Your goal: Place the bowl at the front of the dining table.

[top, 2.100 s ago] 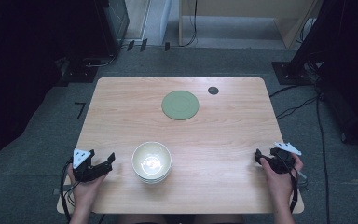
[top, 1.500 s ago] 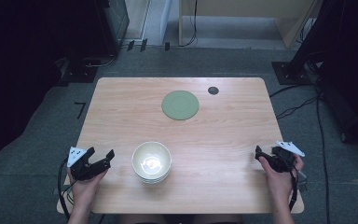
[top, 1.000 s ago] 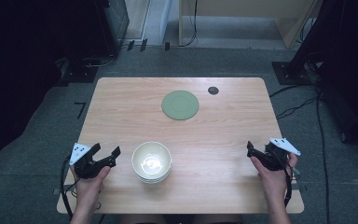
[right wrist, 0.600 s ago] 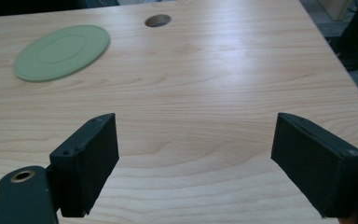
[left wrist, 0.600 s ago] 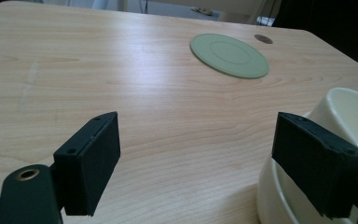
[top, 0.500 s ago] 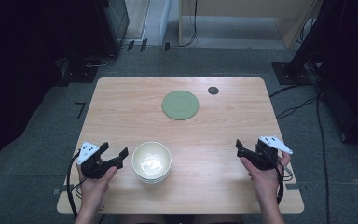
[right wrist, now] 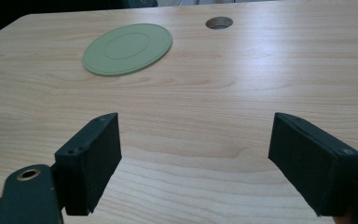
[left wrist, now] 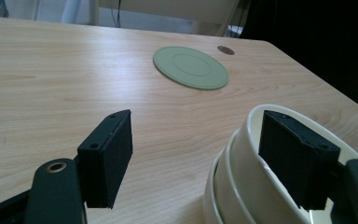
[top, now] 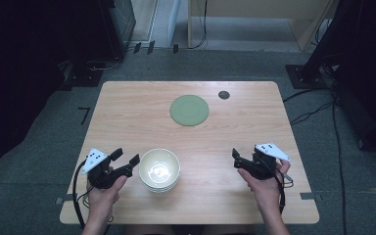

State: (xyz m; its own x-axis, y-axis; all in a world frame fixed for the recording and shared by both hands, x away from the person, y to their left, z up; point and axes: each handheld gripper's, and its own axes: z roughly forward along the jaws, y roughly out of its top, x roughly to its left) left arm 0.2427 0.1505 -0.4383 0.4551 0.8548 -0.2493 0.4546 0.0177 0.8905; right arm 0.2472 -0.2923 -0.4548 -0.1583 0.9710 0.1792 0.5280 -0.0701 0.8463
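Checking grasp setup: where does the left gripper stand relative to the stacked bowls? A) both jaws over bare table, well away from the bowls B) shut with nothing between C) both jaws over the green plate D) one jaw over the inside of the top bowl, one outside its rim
D: in the left gripper view, the left gripper straddles the rim of the stacked bowls, jaws apart and not yet pressing.
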